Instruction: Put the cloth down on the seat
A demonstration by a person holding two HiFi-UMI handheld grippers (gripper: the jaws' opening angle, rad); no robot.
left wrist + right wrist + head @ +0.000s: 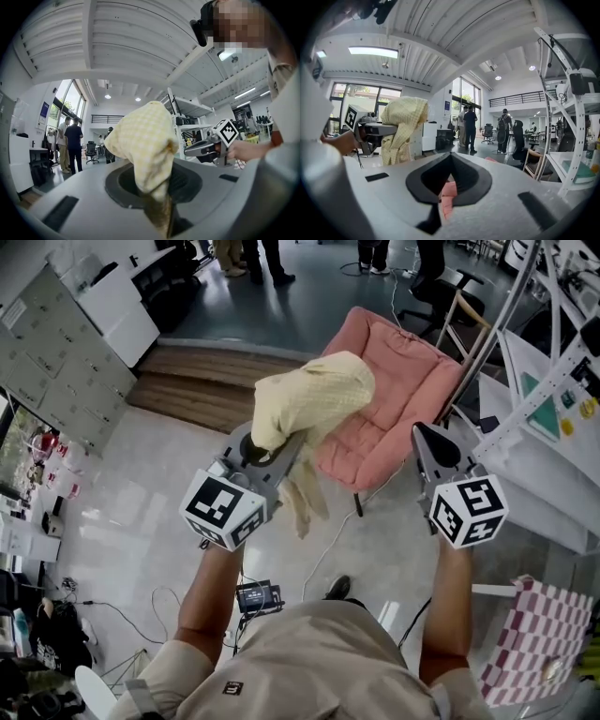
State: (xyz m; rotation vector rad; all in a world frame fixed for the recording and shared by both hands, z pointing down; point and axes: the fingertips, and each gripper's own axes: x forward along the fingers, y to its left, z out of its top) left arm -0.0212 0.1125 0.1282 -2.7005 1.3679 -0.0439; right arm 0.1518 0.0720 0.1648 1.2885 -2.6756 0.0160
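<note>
A pale yellow checked cloth (314,395) hangs bunched from my left gripper (281,442), whose jaws are shut on it. In the left gripper view the cloth (145,145) rises out of the jaws and blocks the middle. The pink cushioned chair (403,381) stands just beyond and to the right of the cloth, its seat bare. My right gripper (427,432) is held beside the chair's near right edge, jaws together with nothing in them. In the right gripper view the pink seat (447,190) shows through the narrow slit, and the cloth (401,126) and left gripper (379,129) appear at the left.
A white metal frame bench (553,381) stands close on the right. A pink-and-white checked cloth (534,643) lies at the bottom right. A wooden platform (197,381) is behind the chair, and cables (319,559) run over the floor. People (468,124) stand far back.
</note>
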